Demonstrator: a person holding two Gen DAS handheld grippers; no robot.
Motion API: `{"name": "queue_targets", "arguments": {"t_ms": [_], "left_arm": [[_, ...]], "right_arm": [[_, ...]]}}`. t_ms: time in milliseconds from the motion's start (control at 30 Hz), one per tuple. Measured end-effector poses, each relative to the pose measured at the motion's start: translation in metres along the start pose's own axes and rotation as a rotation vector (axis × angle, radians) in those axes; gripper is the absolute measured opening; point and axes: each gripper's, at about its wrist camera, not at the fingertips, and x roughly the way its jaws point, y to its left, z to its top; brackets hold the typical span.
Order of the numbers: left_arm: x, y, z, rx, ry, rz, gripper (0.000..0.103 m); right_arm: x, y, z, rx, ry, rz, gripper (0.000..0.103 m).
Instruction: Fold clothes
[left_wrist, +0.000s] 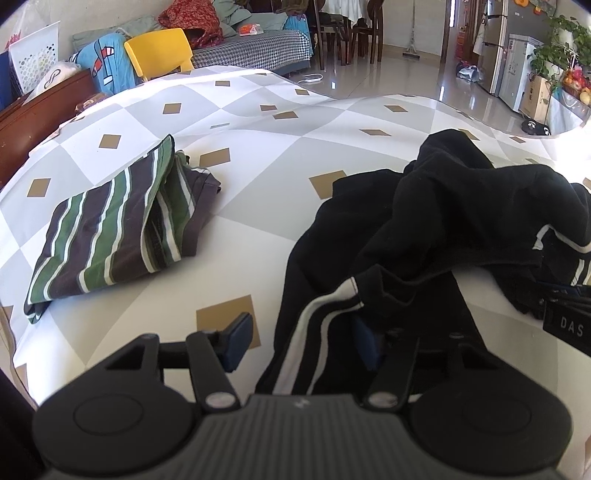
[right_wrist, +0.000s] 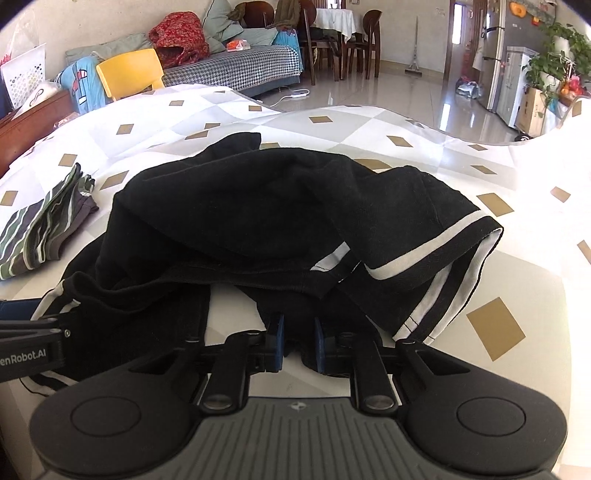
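Right now both tools sit at the near edge of a crumpled black garment (right_wrist: 258, 206) with white stripes, lying on the desk (left_wrist: 258, 240) with its diamond-pattern cover. Right tool (right_wrist: 299, 341): blue pads nearly together, pinched on a fold of black fabric at the hem. Left tool (left_wrist: 303, 339): roughly half apart, striped edge of the garment lying between the fingers; left pad (left_wrist: 238, 341) clear of the cloth, right pad mostly hidden under fabric, so no clamp visible. Folded green striped garment (left_wrist: 110, 229) lies apart to the left.
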Motion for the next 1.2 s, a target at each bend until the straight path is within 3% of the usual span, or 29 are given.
{"name": "queue_targets", "arguments": {"t_ms": [233, 833, 867, 900, 1000, 1100, 1200], "left_arm": [[-0.003, -0.002, -0.001, 0.014, -0.004, 0.000, 0.046], [-0.010, -0.015, -0.002, 0.041, -0.017, -0.014, 0.046], [-0.010, -0.015, -0.002, 0.042, -0.016, -0.013, 0.047], [-0.010, -0.016, -0.002, 0.042, -0.015, -0.011, 0.047], [-0.010, -0.015, -0.003, 0.030, -0.014, -0.008, 0.054], [-0.011, -0.015, -0.003, 0.028, -0.023, 0.004, 0.070], [-0.013, -0.015, -0.003, 0.035, -0.037, 0.008, 0.076]], "right_arm": [[-0.011, -0.007, -0.004, 0.015, 0.037, -0.002, 0.015], [-0.052, -0.042, -0.018, 0.169, 0.092, 0.045, 0.013], [-0.053, -0.044, -0.019, 0.187, 0.089, 0.050, 0.013], [-0.056, -0.047, -0.019, 0.204, 0.081, 0.051, 0.020], [-0.063, -0.055, -0.019, 0.257, 0.055, 0.055, 0.031], [-0.069, -0.061, -0.017, 0.305, 0.031, 0.060, 0.040], [-0.071, -0.066, -0.017, 0.352, 0.016, 0.063, 0.043]]}}
